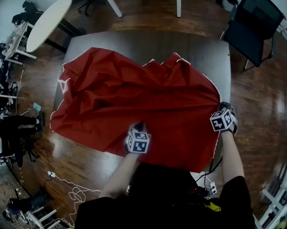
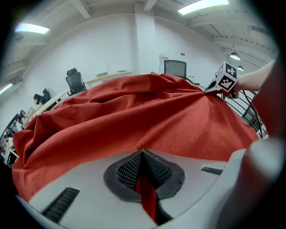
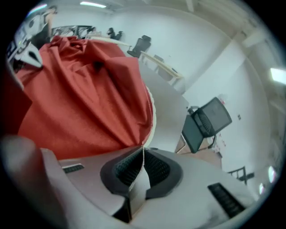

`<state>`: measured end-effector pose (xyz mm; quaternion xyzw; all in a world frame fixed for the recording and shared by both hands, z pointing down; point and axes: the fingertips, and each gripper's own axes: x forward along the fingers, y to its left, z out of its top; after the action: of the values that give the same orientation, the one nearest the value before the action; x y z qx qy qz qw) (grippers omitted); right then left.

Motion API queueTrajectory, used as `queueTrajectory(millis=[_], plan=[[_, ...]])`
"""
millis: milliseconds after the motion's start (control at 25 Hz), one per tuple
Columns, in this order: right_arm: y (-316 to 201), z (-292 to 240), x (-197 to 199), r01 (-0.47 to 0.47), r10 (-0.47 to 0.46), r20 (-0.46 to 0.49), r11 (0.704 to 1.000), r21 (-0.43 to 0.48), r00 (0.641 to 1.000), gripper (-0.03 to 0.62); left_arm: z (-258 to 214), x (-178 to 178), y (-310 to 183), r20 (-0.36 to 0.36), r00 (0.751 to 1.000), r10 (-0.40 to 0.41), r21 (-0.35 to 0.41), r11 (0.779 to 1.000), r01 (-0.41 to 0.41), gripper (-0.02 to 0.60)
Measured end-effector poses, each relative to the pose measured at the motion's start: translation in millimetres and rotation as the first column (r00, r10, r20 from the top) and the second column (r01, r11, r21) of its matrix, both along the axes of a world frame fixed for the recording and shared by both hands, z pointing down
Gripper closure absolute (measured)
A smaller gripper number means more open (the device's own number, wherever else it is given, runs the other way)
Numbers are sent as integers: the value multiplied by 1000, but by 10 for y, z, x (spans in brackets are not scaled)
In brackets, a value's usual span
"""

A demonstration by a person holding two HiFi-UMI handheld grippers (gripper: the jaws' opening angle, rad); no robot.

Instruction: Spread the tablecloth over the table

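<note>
A red tablecloth [image 1: 133, 102] with a white hem lies crumpled over the dark grey table [image 1: 205, 53], covering most of it and hanging off the left and near edges. My left gripper [image 1: 137, 129] is shut on the cloth's near edge; red fabric [image 2: 145, 190] shows pinched between its pads. My right gripper [image 1: 224, 110] is shut on the cloth's right edge, with the white hem [image 3: 144, 150] caught between its pads. The cloth [image 3: 85, 94] is drawn taut toward that grip. The far part of the table stays bare.
A black office chair [image 1: 253, 25] stands at the far right of the table. A white oval table [image 1: 46, 21] and clutter sit at the far left. Cables [image 1: 75, 191] lie on the wooden floor near the left. Another chair [image 2: 174, 68] shows beyond the cloth.
</note>
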<state>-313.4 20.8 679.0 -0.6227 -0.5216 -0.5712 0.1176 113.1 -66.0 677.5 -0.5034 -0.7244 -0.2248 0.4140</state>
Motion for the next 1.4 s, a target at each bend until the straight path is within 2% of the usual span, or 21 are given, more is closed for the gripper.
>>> queueTrajectory(millis=[80,120,240,360,560,760,920,1000,1040,1080,1160,1200,1280,1320,1400], plan=[[-45,28,-13,-91,92,-104,996,21,990,576,-5,2,10,23,1000,5,-2,1000,-5,580],[-43,-31,8,-109,111,-131,994,21,985,569,-2,7,12,36,999,7,-2,1000,-7,580],[-36,-272,38,-109,104,-129,993,-35,986,528,-2,25,-9,66,998,14,16,1000,-15,580],[175,-618,160,-65,47,-134,989,-134,990,528,-122,24,46,98,995,13,2,1000,-13,580],[760,-902,467,-28,-8,-169,978,-208,986,528,-533,70,492,120,993,14,-110,994,-1,580],[1326,-1153,940,53,-106,-182,961,-273,978,528,-477,386,762,83,997,1,-56,998,4,580],[1753,-1328,1510,207,-275,-198,929,-306,941,528,-360,513,646,75,997,30,11,999,-31,580],[1875,-1301,1888,300,-368,-229,911,-283,901,520,-332,512,603,81,996,41,23,999,-43,580],[1906,-1274,2098,345,-410,-248,900,-266,878,467,-329,502,584,88,995,43,30,999,-45,580],[1918,-1223,2306,384,-443,-267,890,-246,856,453,-332,491,560,95,994,43,39,998,-47,580],[1923,-1072,2692,444,-484,-300,874,-195,822,453,-349,473,511,114,992,47,57,997,-54,580],[1923,-973,2863,468,-492,-320,870,-154,810,444,-354,467,483,127,991,50,68,996,-59,580],[1909,-688,3122,491,-463,-382,871,-28,800,302,-344,452,395,169,985,48,104,992,-66,580],[1900,-535,3212,497,-441,-407,867,38,800,271,-324,439,330,194,980,44,129,989,-70,580],[1898,-328,3376,534,-445,-417,837,122,793,271,-243,426,196,223,974,44,176,981,-84,580]])
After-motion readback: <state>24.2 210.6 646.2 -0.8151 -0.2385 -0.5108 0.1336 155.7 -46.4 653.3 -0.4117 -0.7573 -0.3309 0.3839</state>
